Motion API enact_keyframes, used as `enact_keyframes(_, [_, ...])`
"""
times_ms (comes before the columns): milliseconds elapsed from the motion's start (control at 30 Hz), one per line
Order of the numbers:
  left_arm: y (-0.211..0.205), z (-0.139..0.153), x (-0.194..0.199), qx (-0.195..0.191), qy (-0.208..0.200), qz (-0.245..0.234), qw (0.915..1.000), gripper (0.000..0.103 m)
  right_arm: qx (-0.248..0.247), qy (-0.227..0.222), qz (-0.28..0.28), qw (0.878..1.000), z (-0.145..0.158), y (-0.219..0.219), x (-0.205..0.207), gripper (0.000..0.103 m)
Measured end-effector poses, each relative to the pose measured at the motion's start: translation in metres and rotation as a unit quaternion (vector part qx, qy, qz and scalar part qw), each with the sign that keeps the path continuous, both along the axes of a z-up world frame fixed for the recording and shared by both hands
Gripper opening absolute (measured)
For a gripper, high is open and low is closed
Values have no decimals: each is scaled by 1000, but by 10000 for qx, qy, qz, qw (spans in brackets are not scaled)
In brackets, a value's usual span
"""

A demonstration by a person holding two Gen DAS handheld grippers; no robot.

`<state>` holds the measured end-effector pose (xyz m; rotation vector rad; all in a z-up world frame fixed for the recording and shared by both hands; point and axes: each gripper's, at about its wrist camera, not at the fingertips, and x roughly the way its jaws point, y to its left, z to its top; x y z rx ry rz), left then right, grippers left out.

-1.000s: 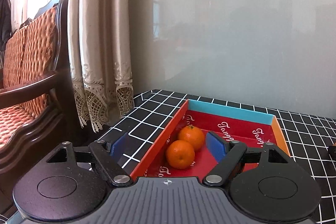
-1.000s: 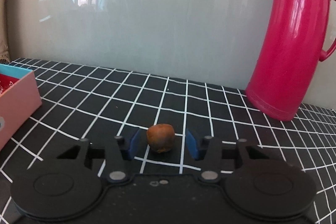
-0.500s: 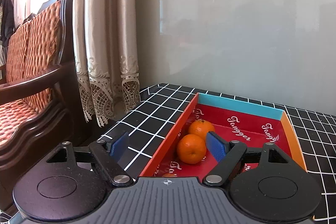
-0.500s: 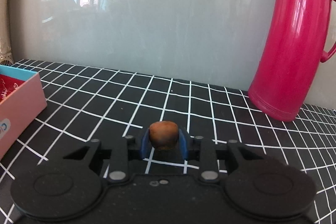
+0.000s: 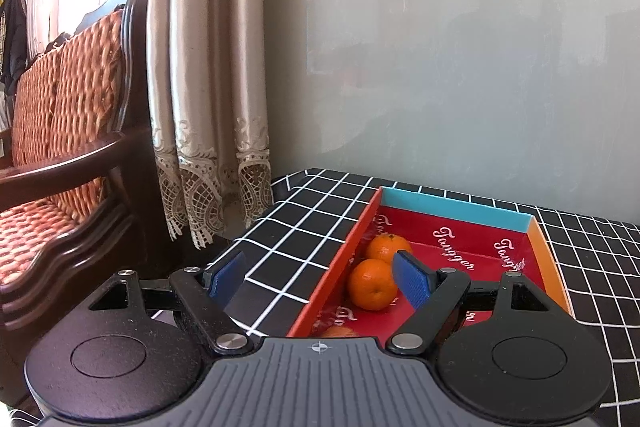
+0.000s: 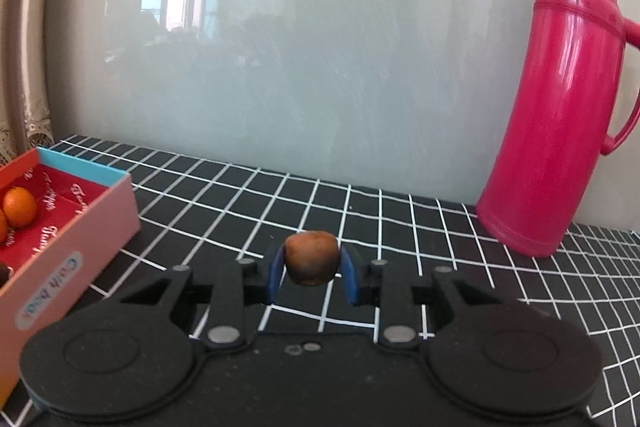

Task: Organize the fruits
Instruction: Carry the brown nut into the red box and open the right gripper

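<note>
Already, part of the sorting looks done; details by item:

Box: a red-lined box [image 5: 452, 205] with a blue far wall sits on the black grid-pattern counter [image 5: 316, 223], at lower centre of the left wrist view and at the left edge of the right wrist view.

Oranges: two oranges lie inside the box against its left wall, the nearer orange [image 5: 372, 289] touching or almost touching the farther orange [image 5: 386, 247]. A sliver of a third orange thing shows at the box's near end, mostly hidden by the gripper body.

Brown fruit: a small round brown fruit [image 6: 311, 257] is clenched between the blue pads of the right gripper [image 6: 311, 277], at lower centre of that frame and apparently lifted clear of the counter, though the gap beneath is hard to judge.

Left gripper: the left gripper [image 5: 320, 277] hovers over the box's near left corner with its jaws released, grasping nothing; the nearer orange shows between the pads but untouched.

Flask: a pink vacuum flask [image 6: 560, 99] stands upright at the right of the right wrist frame, well apart from the box.

Progress: oranges already boxed, brown fruit picked up but not yet delivered.

Left to do: probably carry the brown fruit leftward to the box and let go there; whether more loose fruit remains cannot be told.
</note>
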<state>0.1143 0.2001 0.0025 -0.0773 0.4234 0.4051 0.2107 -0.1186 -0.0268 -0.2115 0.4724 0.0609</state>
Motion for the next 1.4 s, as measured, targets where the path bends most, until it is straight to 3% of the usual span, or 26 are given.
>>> enact_keyframes(567, [-4, 3, -35, -94, -42, -125, 9999, 80, 131, -358, 1050, 9937, 27, 90, -43, 28])
enact_keyframes(1067, [-12, -11, -62, -114, 198, -236, 9995, 80, 139, -87, 1627, 9865, 10, 149, -55, 29])
enact_keyframes(1167, [-11, -11, -63, -136, 208, -229, 9994, 80, 51, -174, 1580, 9873, 9, 150, -56, 41])
enact_keyframes(1333, [-15, -10, -62, -164, 190, -267, 9993, 80, 103, -249, 1391, 9899, 16, 131, -58, 47])
enact_keyframes(1400, [-19, -8, -62, -160, 165, -326, 9992, 80, 153, -363, 1213, 9918, 21, 116, -62, 68])
